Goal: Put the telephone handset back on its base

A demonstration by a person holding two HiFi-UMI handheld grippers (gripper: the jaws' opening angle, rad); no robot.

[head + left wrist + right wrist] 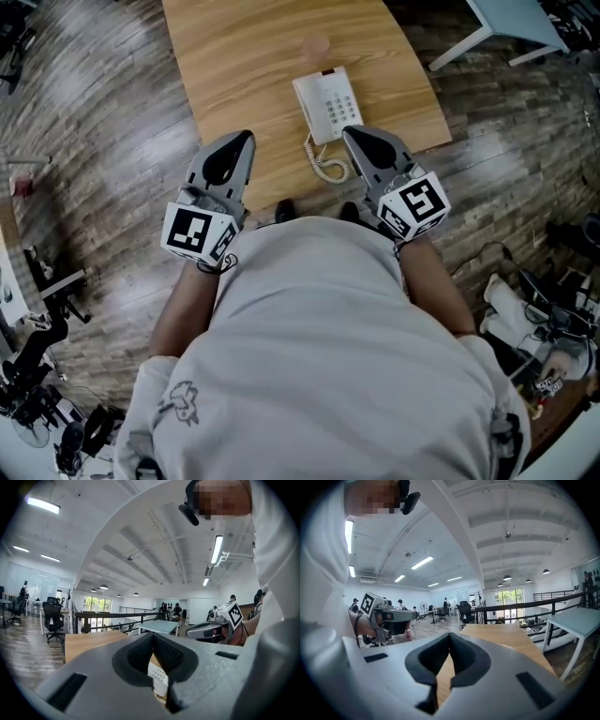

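Observation:
A white telephone [324,105] sits on the wooden table [234,66] near its front edge. Its handset [307,110] seems to lie along the left side of the base, and the coiled cord [328,169] hangs toward me. My left gripper [242,141] is shut and empty, left of the phone at the table's front edge. My right gripper [352,134] is also shut and empty, just right of the cord. In the left gripper view the keypad [159,677] shows below the closed jaws of the left gripper [152,635]. The right gripper [450,634] points over bare tabletop.
A faint pink round thing [316,47] lies on the table beyond the phone. A white table [511,23] stands at the far right. Cables and gear [544,319] clutter the floor at my right, and more equipment [37,375] stands at my left.

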